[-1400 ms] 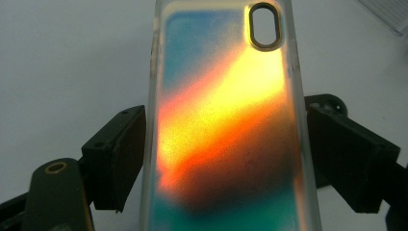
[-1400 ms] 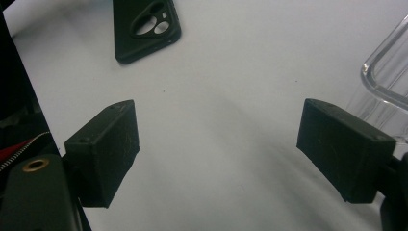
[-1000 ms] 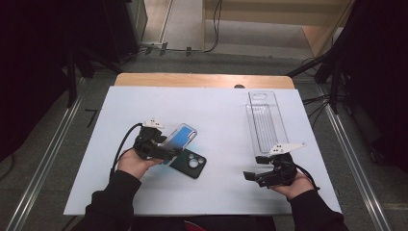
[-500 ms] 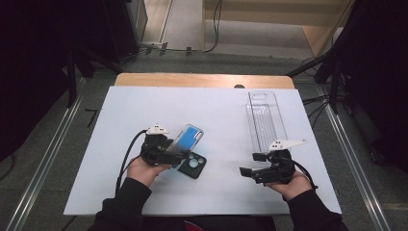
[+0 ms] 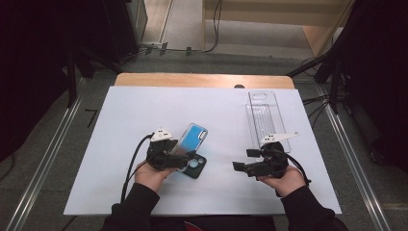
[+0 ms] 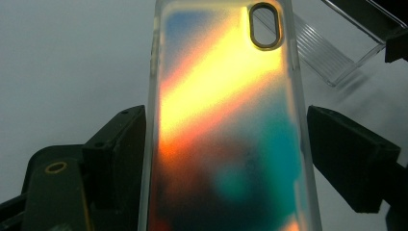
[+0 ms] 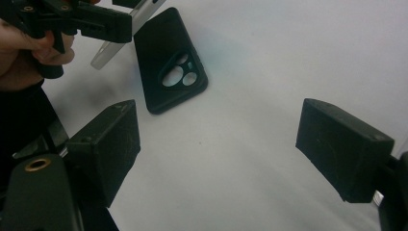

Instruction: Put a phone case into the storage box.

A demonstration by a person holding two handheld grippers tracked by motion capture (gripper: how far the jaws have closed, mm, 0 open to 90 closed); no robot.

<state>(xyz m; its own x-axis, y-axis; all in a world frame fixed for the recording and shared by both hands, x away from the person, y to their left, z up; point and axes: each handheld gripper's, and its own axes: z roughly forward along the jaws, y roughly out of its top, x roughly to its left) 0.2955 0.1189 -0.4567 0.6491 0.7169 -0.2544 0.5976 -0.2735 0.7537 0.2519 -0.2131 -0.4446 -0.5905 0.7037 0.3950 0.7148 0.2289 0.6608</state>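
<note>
The iridescent phone case [image 6: 226, 125], bottom cut off, sits between the left gripper's [image 5: 169, 155] wide fingers, grip unclear.

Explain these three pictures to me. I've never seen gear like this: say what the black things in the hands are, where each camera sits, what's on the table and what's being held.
A person sits at a white table with a hand-held clamp tool, called a gripper, in each hand. The wide picture comes from a camera overhead. The other two come from small cameras riding on each gripper, looking out between its two black jaws.

The left gripper is closed on a colourful phone case, held across its width and raised off the table. The right gripper is open and empty. A black phone case lies under the raised one, and a clear phone case lies farther back on the right.
</note>
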